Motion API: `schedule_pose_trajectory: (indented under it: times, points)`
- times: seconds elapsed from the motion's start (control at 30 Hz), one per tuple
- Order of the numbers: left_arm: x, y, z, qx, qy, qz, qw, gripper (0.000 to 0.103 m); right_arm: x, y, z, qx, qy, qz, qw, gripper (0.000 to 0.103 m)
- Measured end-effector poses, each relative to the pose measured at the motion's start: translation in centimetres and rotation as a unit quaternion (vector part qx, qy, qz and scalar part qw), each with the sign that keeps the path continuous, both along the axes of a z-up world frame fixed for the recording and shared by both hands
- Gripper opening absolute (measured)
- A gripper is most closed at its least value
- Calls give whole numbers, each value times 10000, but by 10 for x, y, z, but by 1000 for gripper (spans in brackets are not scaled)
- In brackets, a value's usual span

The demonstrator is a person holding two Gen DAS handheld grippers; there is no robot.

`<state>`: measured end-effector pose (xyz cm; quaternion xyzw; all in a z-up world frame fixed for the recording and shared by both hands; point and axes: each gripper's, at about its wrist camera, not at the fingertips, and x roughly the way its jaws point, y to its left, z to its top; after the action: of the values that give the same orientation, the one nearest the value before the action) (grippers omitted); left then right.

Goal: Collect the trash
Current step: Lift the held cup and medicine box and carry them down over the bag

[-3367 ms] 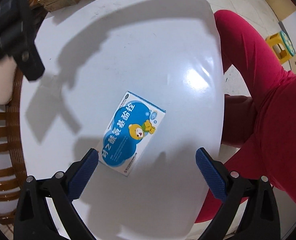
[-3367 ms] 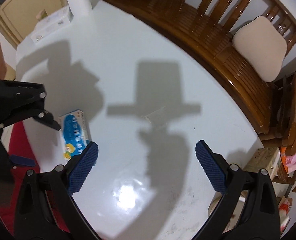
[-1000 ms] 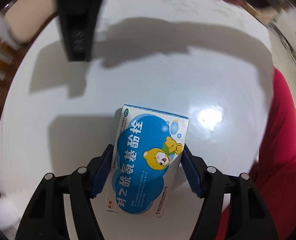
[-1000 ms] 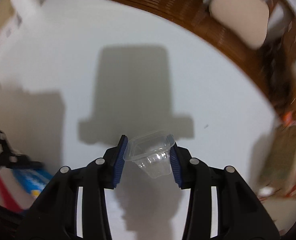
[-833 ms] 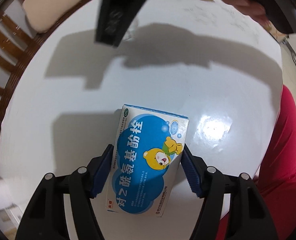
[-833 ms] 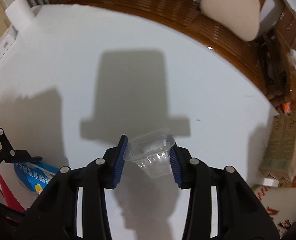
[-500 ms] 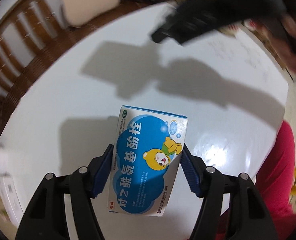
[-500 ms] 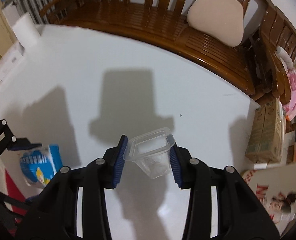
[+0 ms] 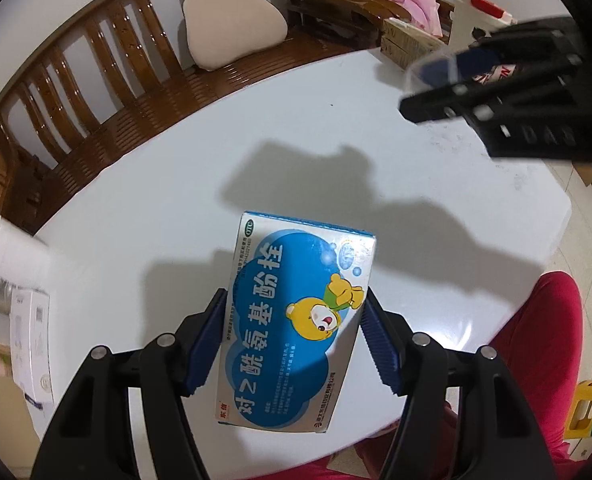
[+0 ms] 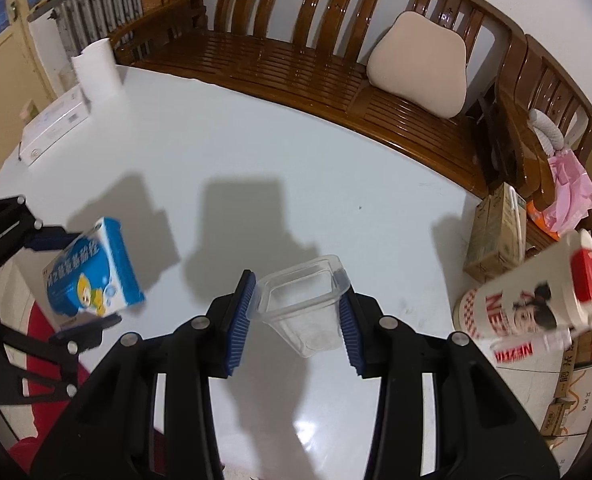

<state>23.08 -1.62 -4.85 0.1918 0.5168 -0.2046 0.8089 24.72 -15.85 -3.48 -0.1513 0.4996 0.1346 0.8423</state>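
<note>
My left gripper [image 9: 293, 344] is shut on a blue and white medicine box [image 9: 296, 324] with a yellow bear, held above the white table [image 9: 167, 200]. The box also shows at the left of the right wrist view [image 10: 93, 270], between the left gripper's fingers. My right gripper [image 10: 293, 318] is shut on a clear plastic cup [image 10: 302, 304], lifted over the table [image 10: 296, 168]. The right gripper with the cup's rim [image 9: 432, 70] shows at the upper right of the left wrist view.
A wooden bench [image 10: 316, 60] with a beige cushion [image 10: 420, 64] runs behind the table. A paper roll [image 10: 95, 68] and white box [image 10: 53, 124] sit at the far left. A white paper bucket [image 10: 528, 304] and cardboard box [image 10: 496, 232] stand at the right. Red-clad legs [image 9: 536, 360] are at the near edge.
Both grippers have risen and tilted up with their loads, so the bench and room come into view. The right gripper moved to the right in the left wrist view.
</note>
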Motion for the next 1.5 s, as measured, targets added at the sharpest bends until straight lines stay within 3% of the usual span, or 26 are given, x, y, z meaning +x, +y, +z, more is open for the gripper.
schedule_pose_trajectory:
  times: [0.4, 0.63, 1.13, 1.33, 1.5]
  points:
    - [-79, 11, 3, -117, -184, 170, 9996, 63, -90, 6, 18, 253, -292, 57, 9992, 40]
    - [-130, 18, -10, -264, -126, 209, 9994, 63, -151, 13, 11, 342, -296, 201, 9988, 40]
    - [-213, 32, -56, -628, 174, 411, 9970, 63, -245, 21, -32, 603, -107, 294, 9977, 40]
    - [-231, 35, -88, -746, 287, 598, 9950, 63, -271, 27, -68, 535, -11, 298, 9981, 40]
    - [-233, 40, -123, -920, 610, 759, 9910, 63, -279, 27, -101, 616, 117, 122, 9980, 40]
